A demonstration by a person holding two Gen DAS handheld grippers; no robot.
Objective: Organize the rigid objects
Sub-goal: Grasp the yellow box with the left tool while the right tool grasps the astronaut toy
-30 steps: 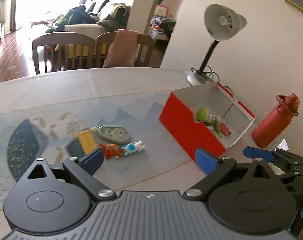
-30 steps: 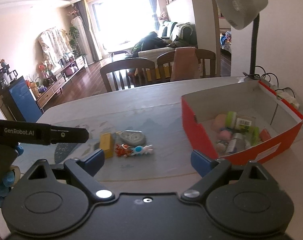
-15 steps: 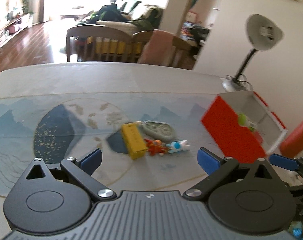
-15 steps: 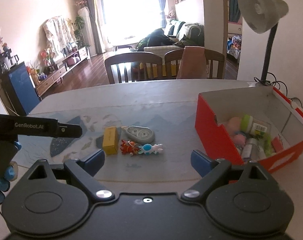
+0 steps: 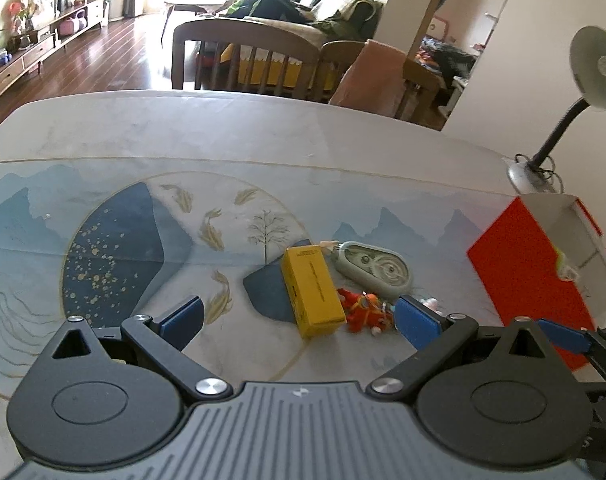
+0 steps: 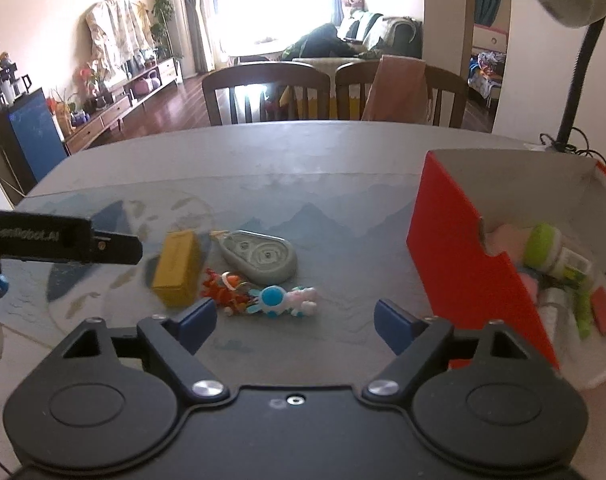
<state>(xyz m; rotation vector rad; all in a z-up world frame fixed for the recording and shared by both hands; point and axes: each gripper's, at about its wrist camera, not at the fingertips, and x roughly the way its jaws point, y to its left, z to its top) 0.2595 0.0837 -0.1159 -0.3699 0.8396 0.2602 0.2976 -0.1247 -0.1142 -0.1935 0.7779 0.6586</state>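
The left gripper (image 5: 299, 318) hangs above the table with its jaws spread wide and nothing between them; the yellow box (image 5: 312, 291) lies on the mat just ahead of the gap, nearer the right-hand finger, with the orange figure (image 5: 365, 312) touching its near right corner and the grey tape dispenser (image 5: 373, 269) just beyond that. The right gripper (image 6: 295, 322) is likewise spread and empty, and the blue-and-white figure (image 6: 285, 300) sits just ahead of its gap, lying end to end with the orange figure (image 6: 223, 288); the box (image 6: 177, 268) is to the left of these and the dispenser (image 6: 259, 258) behind them, all four clustered close together. To the right stands the red carton (image 6: 459, 256), open on top, with a green-capped bottle (image 6: 551, 250) and other small items inside; it is well apart from the cluster. In the right wrist view the left gripper's black body (image 6: 59, 240) reaches in from the left edge. The table (image 5: 223, 128) carries a blue mat printed with mountains and fish (image 5: 115, 248). A desk lamp (image 5: 591, 68) stands at the far right corner by the wall, wooden chairs (image 6: 263, 92) line the far side, and a sunlit living room with a sofa lies beyond.
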